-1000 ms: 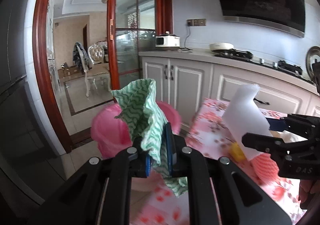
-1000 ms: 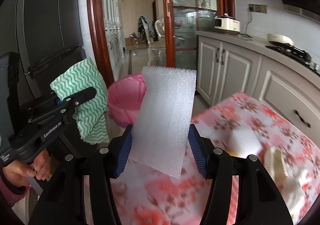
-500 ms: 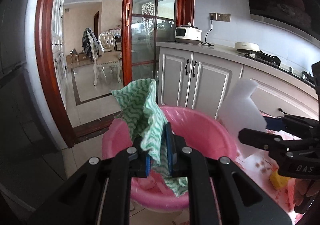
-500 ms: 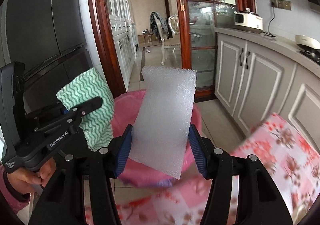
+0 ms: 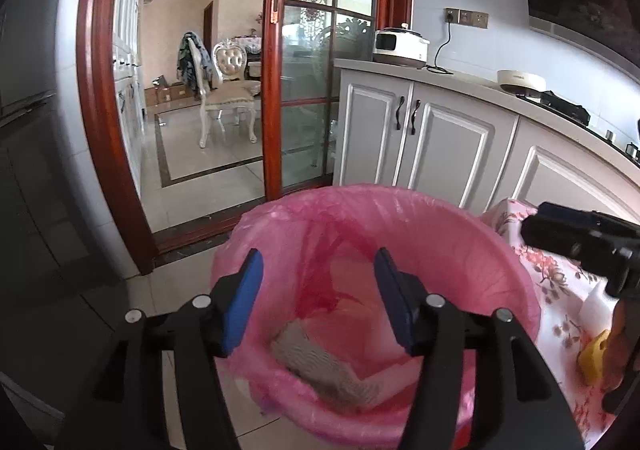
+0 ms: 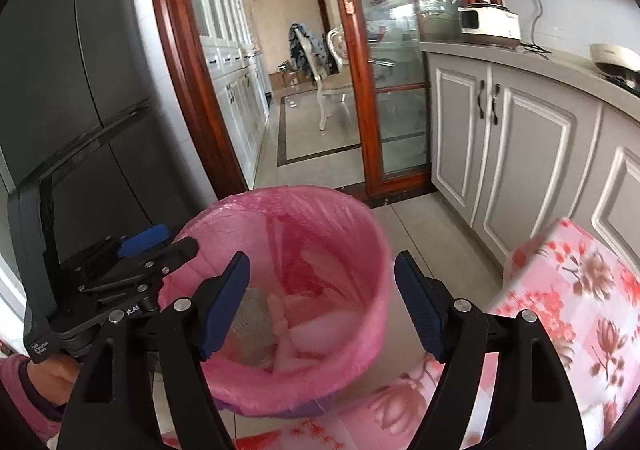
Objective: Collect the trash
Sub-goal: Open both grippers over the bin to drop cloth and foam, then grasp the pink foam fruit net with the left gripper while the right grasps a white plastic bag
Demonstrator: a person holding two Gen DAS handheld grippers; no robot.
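Observation:
A round bin with a pink liner point(image 5: 512, 262) point(image 6: 372, 250) stands on the tiled floor beside the table. My left gripper point(image 5: 318, 300) hangs over its mouth, its jaws opening with nothing between them. The green wavy cloth point(image 5: 324, 366) point(image 6: 252, 326) lies at the bottom of the bin, tinted by the liner. My right gripper point(image 6: 322, 308) is over the bin too, jaws opening and empty. White foam pieces point(image 6: 316, 326) lie inside next to the cloth. The right gripper's finger point(image 5: 576, 234) shows at the left wrist view's right edge.
A table with a pink flowered cloth point(image 6: 568, 290) point(image 5: 560, 290) borders the bin on the right; a yellow item point(image 5: 596, 356) lies on it. Grey cabinets point(image 5: 416, 137) run behind, a dark fridge point(image 6: 80, 89) stands left, and a red-framed glass door point(image 6: 384, 89) opens to another room.
Both grippers travelled from over the table to above the bin, then opened. The green cloth left the left gripper and the white foam sheet left the right; both now lie in the bin.

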